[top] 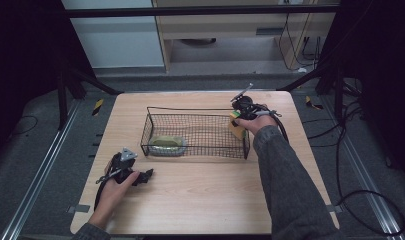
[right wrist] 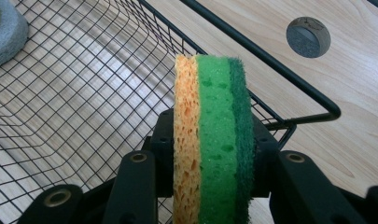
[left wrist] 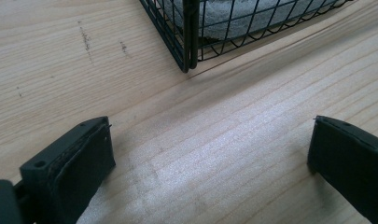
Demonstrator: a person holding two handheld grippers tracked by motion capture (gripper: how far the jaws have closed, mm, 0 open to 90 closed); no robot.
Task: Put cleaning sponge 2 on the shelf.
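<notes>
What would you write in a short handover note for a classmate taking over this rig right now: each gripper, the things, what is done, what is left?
Right gripper: shut on the sponge, held on edge over the right end of the wire basket.
Left gripper: open, holding nothing, low over the table by the basket's near left corner.
Done: sponge picked up; another sponge already lies in the basket's left end.
Left: probably lower and release the held sponge into the basket.
</notes>
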